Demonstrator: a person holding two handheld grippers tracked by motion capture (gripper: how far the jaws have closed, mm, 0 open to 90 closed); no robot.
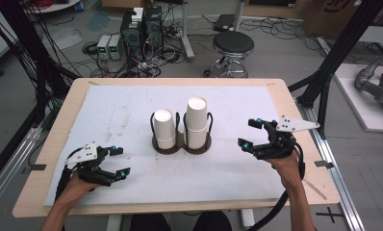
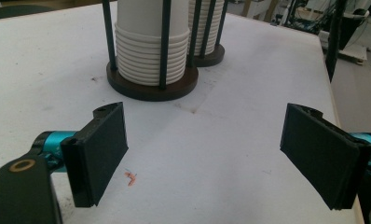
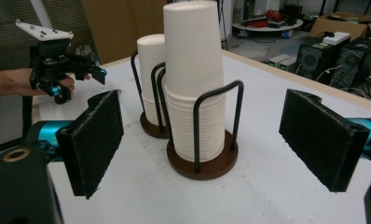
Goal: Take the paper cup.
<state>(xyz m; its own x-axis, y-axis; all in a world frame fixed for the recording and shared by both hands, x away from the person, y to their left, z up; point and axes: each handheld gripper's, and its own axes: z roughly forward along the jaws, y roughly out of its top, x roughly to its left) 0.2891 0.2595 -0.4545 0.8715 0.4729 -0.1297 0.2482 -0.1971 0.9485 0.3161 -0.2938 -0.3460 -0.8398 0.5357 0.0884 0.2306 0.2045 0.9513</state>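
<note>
Two stacks of white paper cups stand upside down in a dark double holder with black wire posts, at the middle of the white mat. The right stack is taller than the left stack. My left gripper rests open near the front left, well clear of the holder, and in its own view the open left gripper faces the nearer stack. My right gripper is open to the right of the holder. In its view the right gripper frames the tall stack, with nothing between the jaws.
The white mat covers most of the wooden table. A small orange scrap lies on the mat near the left gripper. Behind the table stand a black stool and computer cases among cables. Black frame posts flank the table.
</note>
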